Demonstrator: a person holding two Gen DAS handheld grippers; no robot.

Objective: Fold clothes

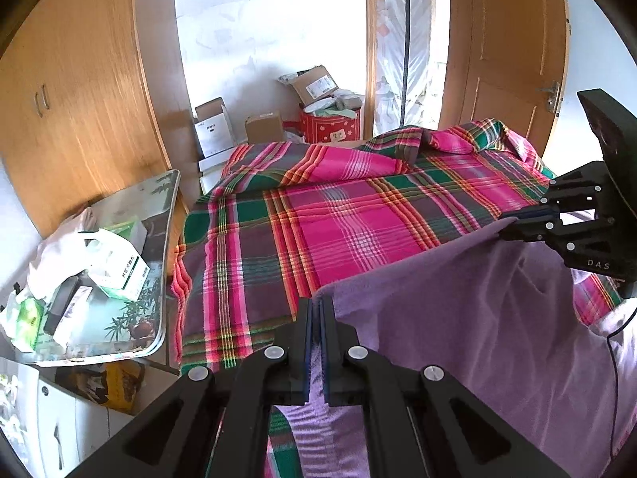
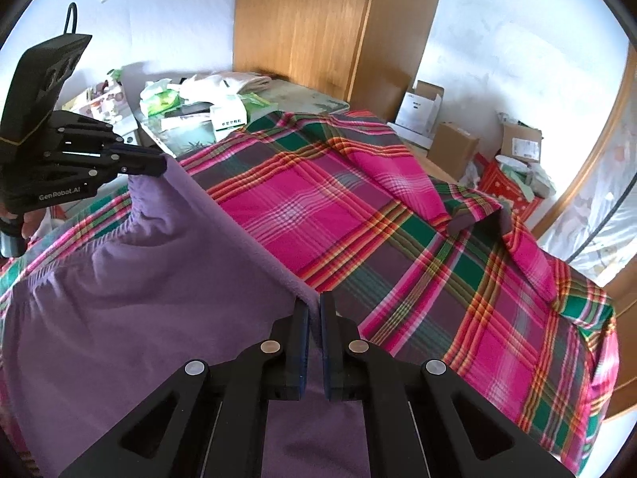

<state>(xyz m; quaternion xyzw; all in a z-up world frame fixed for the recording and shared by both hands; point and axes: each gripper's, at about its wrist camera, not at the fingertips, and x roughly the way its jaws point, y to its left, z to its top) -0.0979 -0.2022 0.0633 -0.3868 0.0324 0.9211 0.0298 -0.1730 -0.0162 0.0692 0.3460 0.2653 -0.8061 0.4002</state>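
We hold the soft purple fleece garment [image 2: 131, 279] by its upper edge, one corner in each tool, and that edge runs taut in a straight line between them, above the bed covered with the pink, green and red plaid sheet [image 1: 358, 215]. The left tool [image 1: 317, 306] is closed down on one corner, its two pads nearly together with a thin layer of purple cloth pinched between; the right tool [image 2: 314, 302] grips the other corner the same way, its pads a hair apart with cloth between them. From each tool the garment hangs down and towards us, its lower part draping onto the bed near the person's side. The long axis of the held edge lies across the bed, so both tools stand about equally near the cloth, and the open plaid surface lies ahead of them. We judge the coming move depends on carrying both corners forward together, keeping the edge level, to lay the garment flat or double it over.
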